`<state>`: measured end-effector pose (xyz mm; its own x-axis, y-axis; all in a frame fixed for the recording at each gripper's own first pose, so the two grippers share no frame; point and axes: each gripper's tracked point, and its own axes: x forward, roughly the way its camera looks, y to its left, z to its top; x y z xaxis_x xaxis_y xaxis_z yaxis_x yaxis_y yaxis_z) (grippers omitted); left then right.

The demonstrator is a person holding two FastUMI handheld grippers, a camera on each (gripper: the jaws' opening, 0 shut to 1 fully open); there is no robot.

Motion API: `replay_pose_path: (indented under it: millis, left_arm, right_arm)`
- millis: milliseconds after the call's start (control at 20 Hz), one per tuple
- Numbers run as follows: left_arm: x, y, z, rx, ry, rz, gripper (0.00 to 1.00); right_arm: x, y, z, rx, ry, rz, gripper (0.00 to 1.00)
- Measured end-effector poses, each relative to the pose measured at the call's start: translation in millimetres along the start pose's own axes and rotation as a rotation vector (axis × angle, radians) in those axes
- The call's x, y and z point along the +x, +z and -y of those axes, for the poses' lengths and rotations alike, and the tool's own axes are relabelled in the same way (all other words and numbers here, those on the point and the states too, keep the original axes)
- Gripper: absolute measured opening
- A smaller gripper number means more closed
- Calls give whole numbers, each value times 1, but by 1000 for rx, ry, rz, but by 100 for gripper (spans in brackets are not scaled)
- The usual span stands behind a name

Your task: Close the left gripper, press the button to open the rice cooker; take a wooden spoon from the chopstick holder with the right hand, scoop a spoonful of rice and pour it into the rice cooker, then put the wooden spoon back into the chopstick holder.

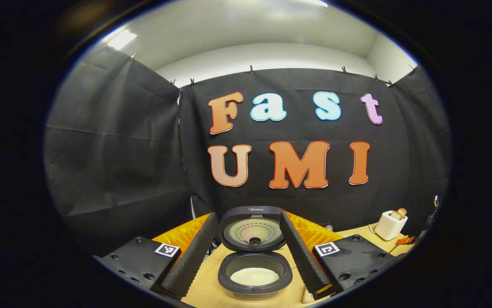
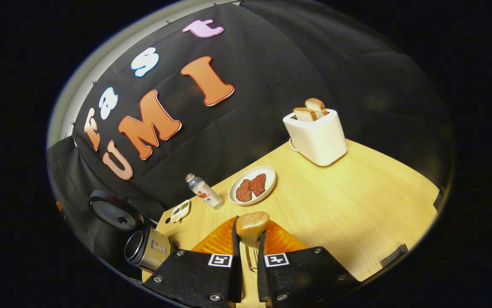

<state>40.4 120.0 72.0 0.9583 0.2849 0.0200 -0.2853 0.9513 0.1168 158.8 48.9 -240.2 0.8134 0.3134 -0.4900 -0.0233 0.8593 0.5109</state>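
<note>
The dark rice cooker (image 1: 254, 273) stands open on the wooden table in the left gripper view, lid (image 1: 252, 231) raised and white rice (image 1: 254, 276) in its pot. My left gripper (image 1: 248, 216) hovers just in front of it, open, one finger to each side of the cooker. In the right gripper view my right gripper (image 2: 249, 239) is shut on a wooden spoon (image 2: 252, 224), whose bowl sticks out past the fingertips; no rice shows on it. The cooker's lid (image 2: 113, 211) appears at the far left, with a metallic cylindrical holder (image 2: 145, 248) beside it.
A white toaster (image 2: 316, 134) with bread stands at the table's far corner, also visible as the toaster (image 1: 391, 224) at the right. A plate of meat (image 2: 252, 186), a small bottle (image 2: 205, 192) and a little dish (image 2: 181, 210) lie near the wall. Bare tabletop (image 2: 357, 205) spreads to the right.
</note>
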Motion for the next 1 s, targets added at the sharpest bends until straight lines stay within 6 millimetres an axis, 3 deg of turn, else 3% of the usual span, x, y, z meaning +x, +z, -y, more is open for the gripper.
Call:
replay_pose_path:
  millis: [150,350,500,650,800,1000]
  left_arm:
    - [-3,-1,-4,0,21,-6,100]
    - [-4,-1,-5,1,31,-9,100]
    - [-2,0,-5,-15,31,-5,100]
    - [2,-1,-5,-32,31,-3,100]
    - [7,1,-3,-39,27,4,97]
    - [15,14,5,-49,5,26,99]
  right_arm:
    - [-2,-9,12,16,-11,-4,16]
    - [7,3,28,16,-70,18,29]
    - [-4,14,41,-77,-136,32,64]
    - [-19,33,46,-157,-181,48,75]
    - [-34,58,39,-213,-213,82,92]
    - [-62,97,18,-309,-232,168,95]
